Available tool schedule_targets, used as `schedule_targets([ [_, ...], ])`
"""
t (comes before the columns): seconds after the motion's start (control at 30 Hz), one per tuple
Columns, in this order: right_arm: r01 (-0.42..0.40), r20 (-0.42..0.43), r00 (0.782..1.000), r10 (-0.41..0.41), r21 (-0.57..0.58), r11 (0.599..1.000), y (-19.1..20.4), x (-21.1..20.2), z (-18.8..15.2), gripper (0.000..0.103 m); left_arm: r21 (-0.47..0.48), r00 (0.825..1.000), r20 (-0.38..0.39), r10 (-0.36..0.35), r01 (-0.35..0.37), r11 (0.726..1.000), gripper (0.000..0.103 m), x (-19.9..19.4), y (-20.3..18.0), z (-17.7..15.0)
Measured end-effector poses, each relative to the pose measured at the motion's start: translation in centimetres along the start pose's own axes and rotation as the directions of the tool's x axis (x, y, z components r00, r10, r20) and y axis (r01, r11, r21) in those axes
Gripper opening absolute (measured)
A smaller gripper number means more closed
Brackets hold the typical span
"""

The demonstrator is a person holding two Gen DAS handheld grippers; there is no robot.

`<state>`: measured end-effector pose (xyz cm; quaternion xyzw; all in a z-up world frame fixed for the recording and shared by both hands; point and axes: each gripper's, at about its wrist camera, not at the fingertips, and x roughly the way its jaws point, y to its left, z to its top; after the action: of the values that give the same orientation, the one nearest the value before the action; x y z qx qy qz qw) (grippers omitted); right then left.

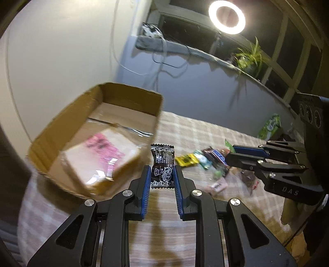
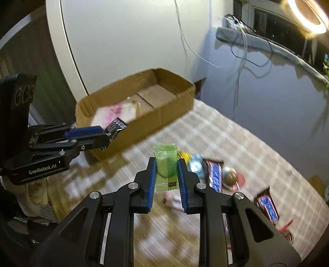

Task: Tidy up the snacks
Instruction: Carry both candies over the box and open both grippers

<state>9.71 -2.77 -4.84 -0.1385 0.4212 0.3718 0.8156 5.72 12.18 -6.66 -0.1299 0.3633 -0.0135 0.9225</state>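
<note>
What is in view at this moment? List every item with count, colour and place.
cardboard box: 1, brown, far left of table
pink-and-white packet: 1, inside the box
black candy: 1, held by left gripper
green candy: 1, held by right gripper
Snickers bars: 2, brown, on table right
loose snacks: several, mixed colours, table centre
checked tablecloth: 1, beige
ring light: 1, lit, by window
plant: 1, green, on sill
left gripper: 1, black, blue fingers
right gripper: 1, black, blue fingers

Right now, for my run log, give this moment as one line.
left gripper: shut on black candy wrapper | right gripper: shut on green candy packet | brown cardboard box: holds pink-white packet
</note>
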Motion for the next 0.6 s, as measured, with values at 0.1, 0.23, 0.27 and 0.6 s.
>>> schedule_targets([
  [0.1,-0.012,0.01,1.0,0.012,-0.017,1.0,1.0,0.8,1.7,0.021,-0.024,1.0,0.017,0.021,-0.02,1.0,0.02,-0.7,1.5,0.2],
  [0.23,-0.029,0.016,0.999,0.03,-0.035,0.999,2.3,2.1,3.7,0.021,-0.047,0.998,0.035,0.049,-0.047,0.998,0.02,-1.4,3.3,0.4],
  [0.27,-0.036,0.016,0.999,0.036,-0.039,0.999,2.6,2.5,4.3,0.021,-0.052,0.998,0.038,0.054,-0.052,0.997,0.02,-1.5,3.6,0.5],
  [0.6,-0.055,0.0,0.998,0.055,-0.077,0.996,4.9,6.2,7.5,0.021,-0.099,0.994,0.051,0.099,-0.094,0.991,0.02,-1.6,6.7,0.8],
])
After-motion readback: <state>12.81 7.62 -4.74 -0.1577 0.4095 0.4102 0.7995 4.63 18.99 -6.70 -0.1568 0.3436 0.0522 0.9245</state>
